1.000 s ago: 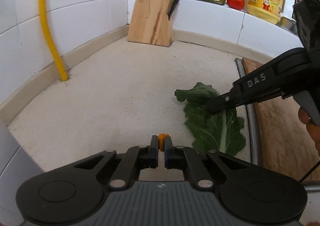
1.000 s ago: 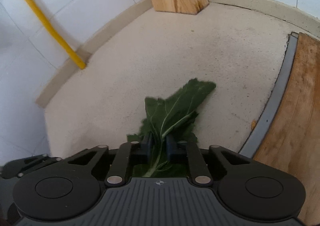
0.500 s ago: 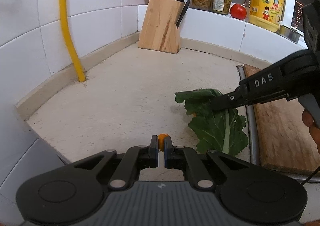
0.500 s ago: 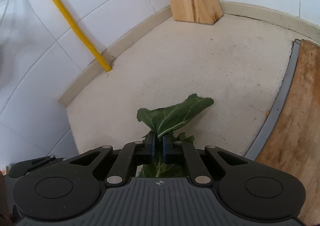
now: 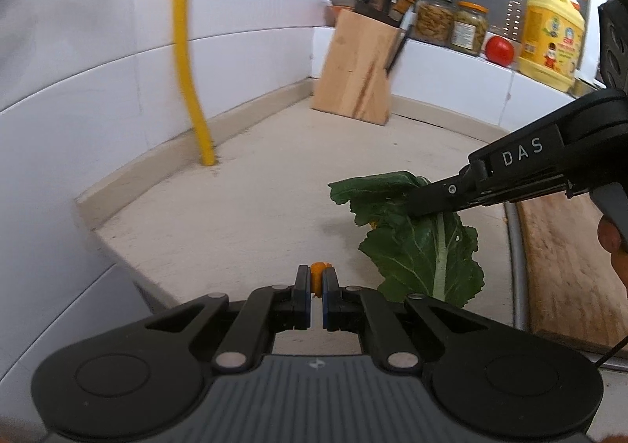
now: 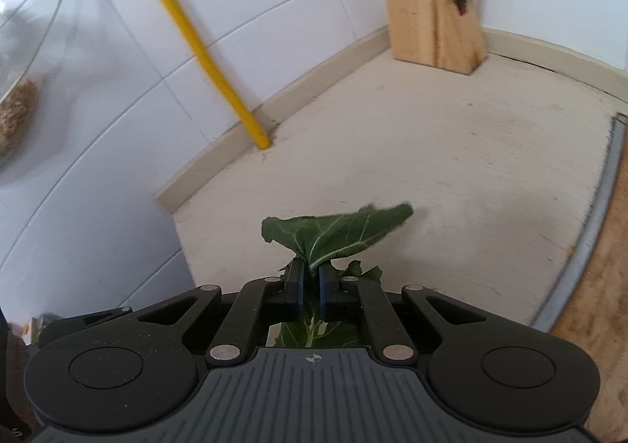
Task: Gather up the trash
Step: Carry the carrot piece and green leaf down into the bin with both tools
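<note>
Left tongs [image 5: 316,288] are closed on a small orange scrap [image 5: 318,273], which sticks out just past the tips, above the near edge of the desk [image 5: 243,215].

Right tongs [image 6: 310,284] are clamped on a green leaf [image 6: 337,233] at its pale midrib. Seen from the left wrist, the same tongs [image 5: 422,203] come in from the right and the leaf [image 5: 420,250] hangs from them, lifted clear of the desk; the upper lobe folds over to the left, the larger lobe droops toward the near side. A tiny orange fleck sits at the leaf's left edge; cannot tell what it is.

A fingertip [image 5: 610,242] shows at the right edge, behind the right tongs' handle.

Desk surface is pale and speckled. A wooden cutting board [image 5: 565,270] lies at the right, with a grey metal rim along its left side.

Far corner: a wooden knife block [image 5: 357,70] with several handles sticking up. On the tiled ledge behind it, left to right: two glass jars [image 5: 451,24], a tomato [image 5: 499,50], a yellow bottle [image 5: 551,34] with a pump top.

A yellow pipe [image 5: 188,62] runs down the white tiled wall at the left and meets the desk at its far left edge.
</note>
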`<state>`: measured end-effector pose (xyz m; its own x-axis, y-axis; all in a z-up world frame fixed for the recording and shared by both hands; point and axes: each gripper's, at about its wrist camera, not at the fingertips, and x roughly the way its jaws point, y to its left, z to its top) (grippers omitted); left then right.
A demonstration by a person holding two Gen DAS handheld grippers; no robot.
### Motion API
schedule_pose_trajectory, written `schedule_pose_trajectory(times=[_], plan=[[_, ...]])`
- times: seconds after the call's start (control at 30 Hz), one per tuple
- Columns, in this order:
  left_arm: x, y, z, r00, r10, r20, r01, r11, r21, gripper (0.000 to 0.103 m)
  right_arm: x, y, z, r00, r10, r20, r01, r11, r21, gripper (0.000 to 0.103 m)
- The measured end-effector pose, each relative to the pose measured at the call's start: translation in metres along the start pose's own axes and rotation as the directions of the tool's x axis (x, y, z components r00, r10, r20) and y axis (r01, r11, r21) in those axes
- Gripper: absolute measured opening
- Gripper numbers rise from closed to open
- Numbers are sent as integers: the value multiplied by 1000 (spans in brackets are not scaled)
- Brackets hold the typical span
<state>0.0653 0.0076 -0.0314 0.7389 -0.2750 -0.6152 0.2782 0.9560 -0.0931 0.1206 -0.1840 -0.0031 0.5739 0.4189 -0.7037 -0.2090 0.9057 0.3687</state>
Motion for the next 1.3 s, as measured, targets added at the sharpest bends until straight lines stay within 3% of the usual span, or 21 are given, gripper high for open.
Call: schedule_pose_trajectory(times=[0.3, 0.7, 1.13, 1.3], plan=[[-26, 45, -14, 994, 107, 18, -105, 990, -90, 2, 25, 52, 6, 994, 91, -52, -95, 991, -95, 10], [-67, 108, -45, 967, 256, 0, -250, 945, -211, 2, 68, 139, -1, 965, 202, -169, -238, 943, -232, 10], [-84, 144, -77, 943, 325, -74, -332, 893, -304, 2, 104, 192, -30, 930, 234, -284, -315, 905, -285, 10], [-87, 150, -85, 926, 365, -95, -375, 861, -343, 2, 115, 203, -40, 914, 239, -329, -339, 894, -292, 10]])
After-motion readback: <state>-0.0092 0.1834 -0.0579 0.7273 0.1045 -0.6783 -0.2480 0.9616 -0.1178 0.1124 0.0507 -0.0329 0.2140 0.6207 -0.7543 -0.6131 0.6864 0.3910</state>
